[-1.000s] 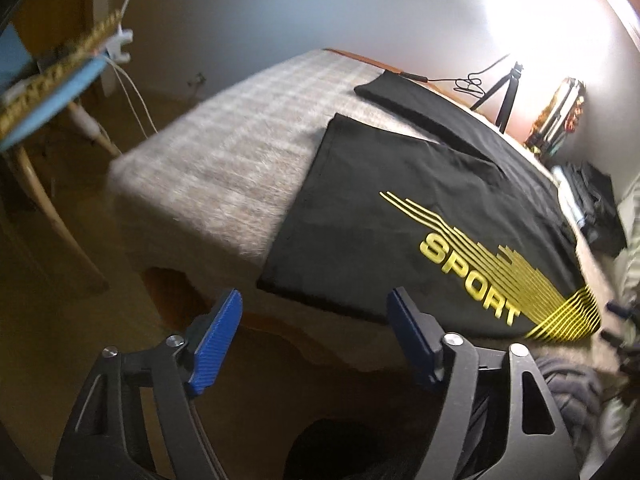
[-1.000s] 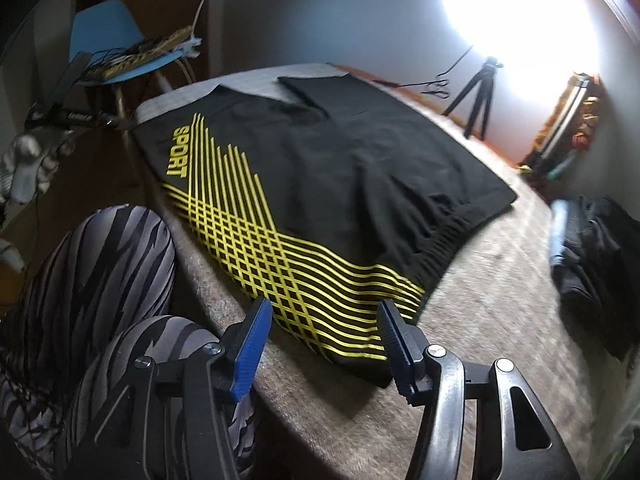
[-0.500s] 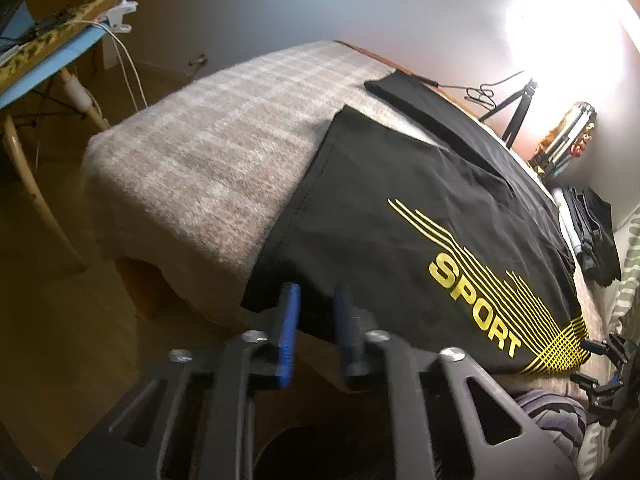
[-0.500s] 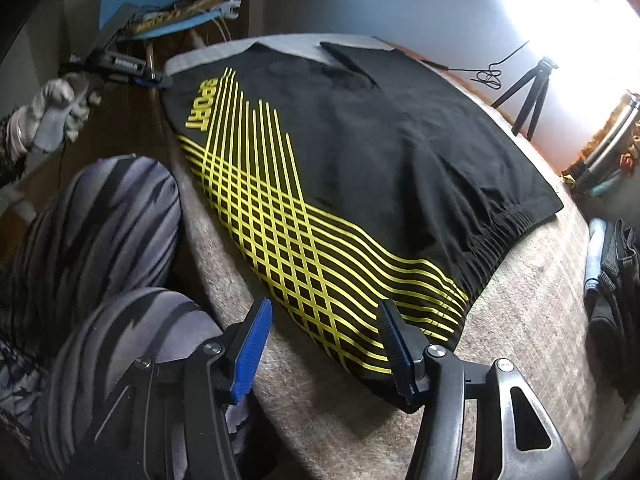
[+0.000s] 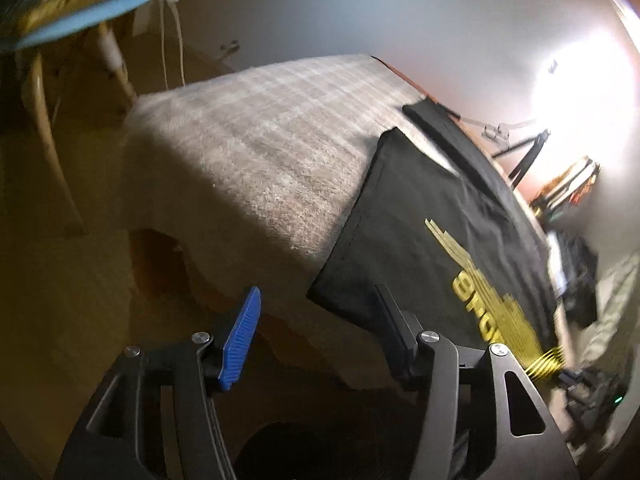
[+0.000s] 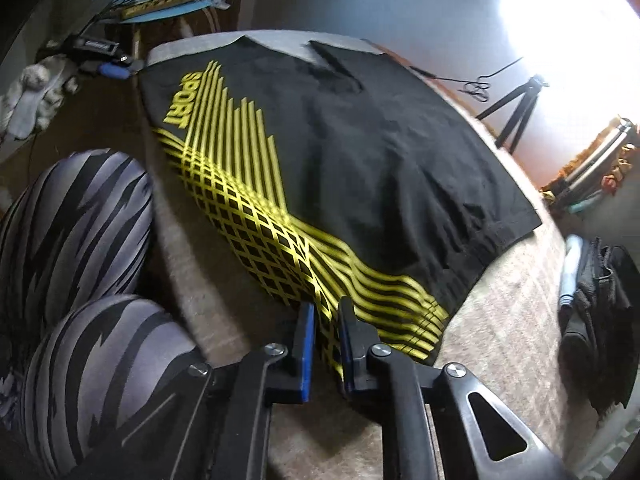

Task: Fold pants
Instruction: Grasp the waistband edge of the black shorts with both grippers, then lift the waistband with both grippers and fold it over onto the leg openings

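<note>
Black pants with yellow stripes and a yellow SPORT print lie spread flat on a grey plaid table. My right gripper is shut on the near waist-side edge of the pants, at the yellow stripes. In the left wrist view the pants lie to the right, their leg hem corner near the table's front edge. My left gripper is open and empty, just in front of and below that hem corner.
The person's striped knees sit left of the table. A blue chair with cables stands at the far left. A small tripod, a bright lamp and dark folded clothes are at the right side of the table.
My right gripper has closed on the pants' near edge. My left gripper, nearly shut half a second ago, has opened again and shifted close to the leg hem corner.
</note>
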Motion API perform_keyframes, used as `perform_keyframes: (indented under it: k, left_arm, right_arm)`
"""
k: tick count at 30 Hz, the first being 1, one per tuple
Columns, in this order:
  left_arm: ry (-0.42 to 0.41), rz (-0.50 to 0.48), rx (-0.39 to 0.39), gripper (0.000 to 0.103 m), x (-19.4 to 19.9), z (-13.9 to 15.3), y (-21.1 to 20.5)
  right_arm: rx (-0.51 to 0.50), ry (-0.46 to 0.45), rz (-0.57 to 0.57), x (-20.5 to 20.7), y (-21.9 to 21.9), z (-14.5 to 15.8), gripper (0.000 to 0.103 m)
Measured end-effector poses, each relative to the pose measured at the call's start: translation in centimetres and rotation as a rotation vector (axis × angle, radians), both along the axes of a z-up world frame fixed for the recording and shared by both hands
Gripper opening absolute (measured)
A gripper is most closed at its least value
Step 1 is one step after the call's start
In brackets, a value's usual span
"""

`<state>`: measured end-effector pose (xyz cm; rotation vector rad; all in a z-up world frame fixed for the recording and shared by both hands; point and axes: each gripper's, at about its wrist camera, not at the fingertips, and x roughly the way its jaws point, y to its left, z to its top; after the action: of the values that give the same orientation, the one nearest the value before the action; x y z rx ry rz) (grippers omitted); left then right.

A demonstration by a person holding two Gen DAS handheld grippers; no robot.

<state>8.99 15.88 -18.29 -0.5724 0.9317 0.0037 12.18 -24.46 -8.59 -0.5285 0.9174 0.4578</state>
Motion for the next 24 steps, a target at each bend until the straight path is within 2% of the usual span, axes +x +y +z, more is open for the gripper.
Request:
perform_keyframes:
  k: [4,9,10,11,12,13,14,16,24]
  left_arm:
    - [0.021,0.018,-0.041,0.056,0.7,-0.9,0.3]
    - [0.029,0.049,-0.146,0.053,0.8,-2.3,0.5]
    - [0.024,0.054,-0.161,0.046,0.8,-2.3,0.5]
    - [0.02,0.056,-0.169,0.033,0.8,-2.2,0.4]
    - [0.013,0.054,-0.178,0.027,0.7,-2.0,0.3]
    - [0.005,0.052,-0.17,0.013,0.7,-1.6,0.1]
    - [-0.003,0.049,-0.14,0.006,0.8,-1.1,-0.2]
    - [-0.029,0.044,-0.085,0.004,1.0,0.1,-0.7]
    - [-0.161,0.015,-0.043,0.003,3.0,5.2,-1.3]
  right_arm:
    - [-0.007,-0.006,0.0,0.2,0.3,0.2,0.009]
    - [-0.015,-0.004,-0.002,0.1,0.5,0.0,0.009]
    - [-0.018,-0.004,-0.001,0.2,0.4,0.0,0.009]
    - [-0.021,-0.005,-0.001,0.2,0.5,-0.1,0.009]
    - [-0.025,-0.005,-0.001,0.2,0.6,-0.1,0.009]
    - [-0.029,-0.005,-0.001,0.3,0.7,0.0,0.009]
    - [-0.031,-0.005,-0.001,0.3,0.7,0.0,0.009]
    - [-0.038,-0.008,0.0,0.3,0.8,0.1,0.009]
    - [-0.042,-0.067,-0.011,0.4,0.5,2.8,0.004]
